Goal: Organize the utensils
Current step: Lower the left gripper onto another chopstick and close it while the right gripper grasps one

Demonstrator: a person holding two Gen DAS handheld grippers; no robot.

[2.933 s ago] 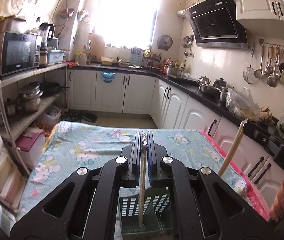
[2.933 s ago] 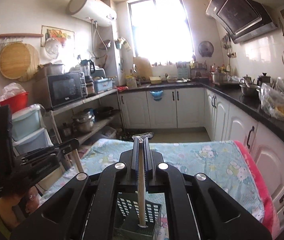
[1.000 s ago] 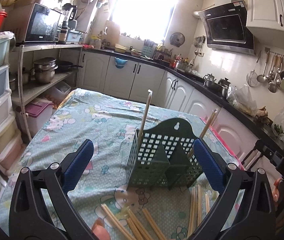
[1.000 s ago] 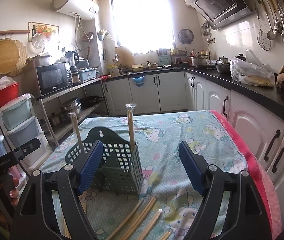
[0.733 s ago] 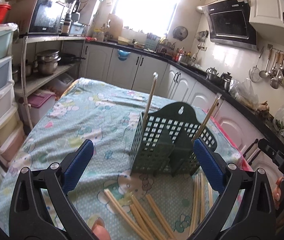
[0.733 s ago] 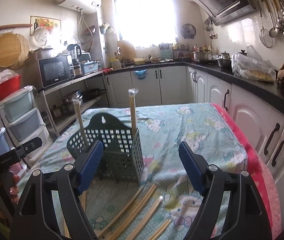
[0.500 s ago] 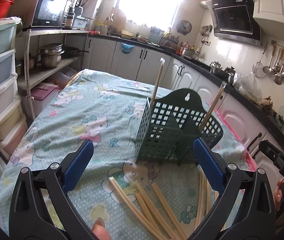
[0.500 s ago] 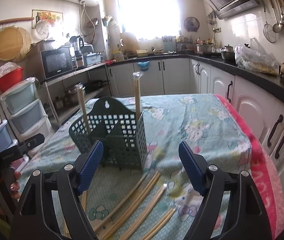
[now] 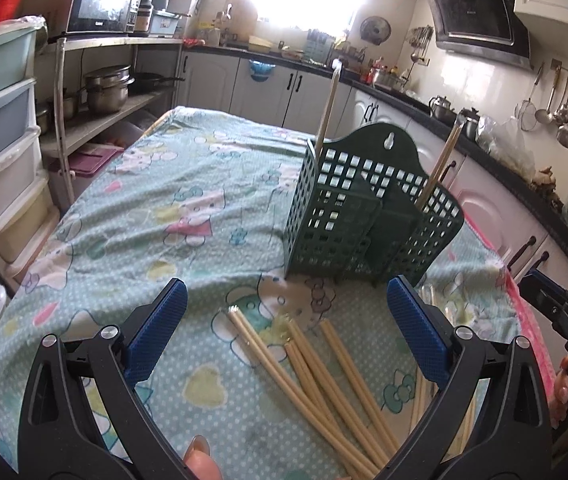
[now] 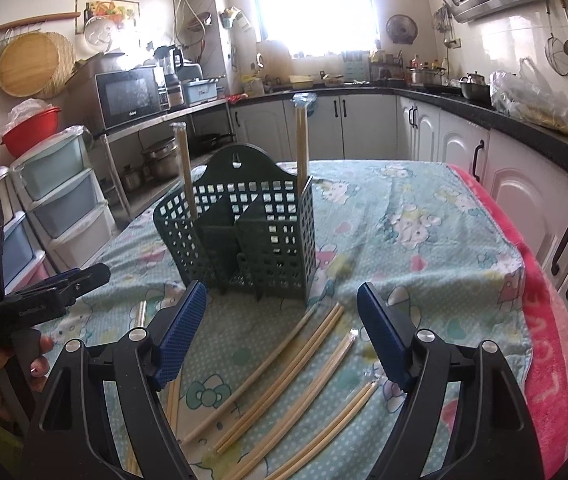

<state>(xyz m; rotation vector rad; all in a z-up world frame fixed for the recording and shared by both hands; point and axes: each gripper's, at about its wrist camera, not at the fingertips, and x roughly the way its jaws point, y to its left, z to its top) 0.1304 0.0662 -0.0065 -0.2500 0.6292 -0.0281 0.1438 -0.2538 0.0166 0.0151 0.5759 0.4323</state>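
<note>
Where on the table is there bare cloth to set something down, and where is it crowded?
Free: the cloth left of the green holder out to the shelf-side edge, and the stretch between holder and pink edge. Crowded: the near strip in front of the holder, strewn with loose chopsticks, where both open grippers point.

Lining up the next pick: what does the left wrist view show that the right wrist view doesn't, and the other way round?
Left wrist only: the open left gripper over a fanned bundle of sticks. Right wrist only: the open right gripper over separate spread sticks, plus a red basin on the drawers. Both: the green utensil holder with two sticks standing in it, on the patterned tablecloth.
</note>
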